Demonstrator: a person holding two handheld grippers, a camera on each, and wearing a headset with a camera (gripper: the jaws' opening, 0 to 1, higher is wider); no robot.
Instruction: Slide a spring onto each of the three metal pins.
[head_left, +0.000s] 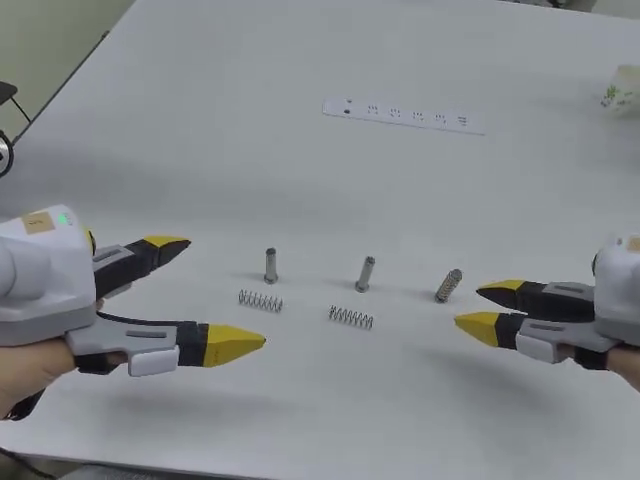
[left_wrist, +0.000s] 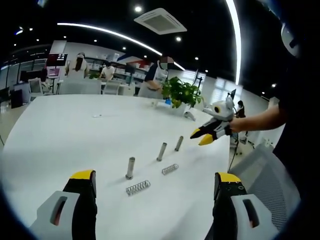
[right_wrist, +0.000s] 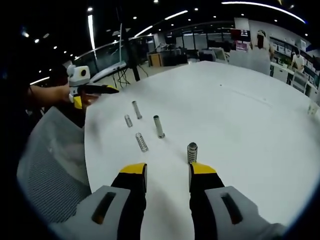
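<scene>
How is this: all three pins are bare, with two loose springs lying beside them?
Wrong on one count: only two pins are bare. The right gripper view shows the third pin already wearing a spring. Two loose springs do lie beside them.

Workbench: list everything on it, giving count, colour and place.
Table: one, white, under everything.
Pins: three, grey metal, standing in a row mid-table; right pin already wears a spring.
Loose springs: two, grey, lying in front of the left and middle pins.
Power strip: one, white, far side.
Blurred item: one, pale green, far right edge.
Left claw: black, yellow tips, open, empty.
Right claw: same colours, open, empty.
</scene>
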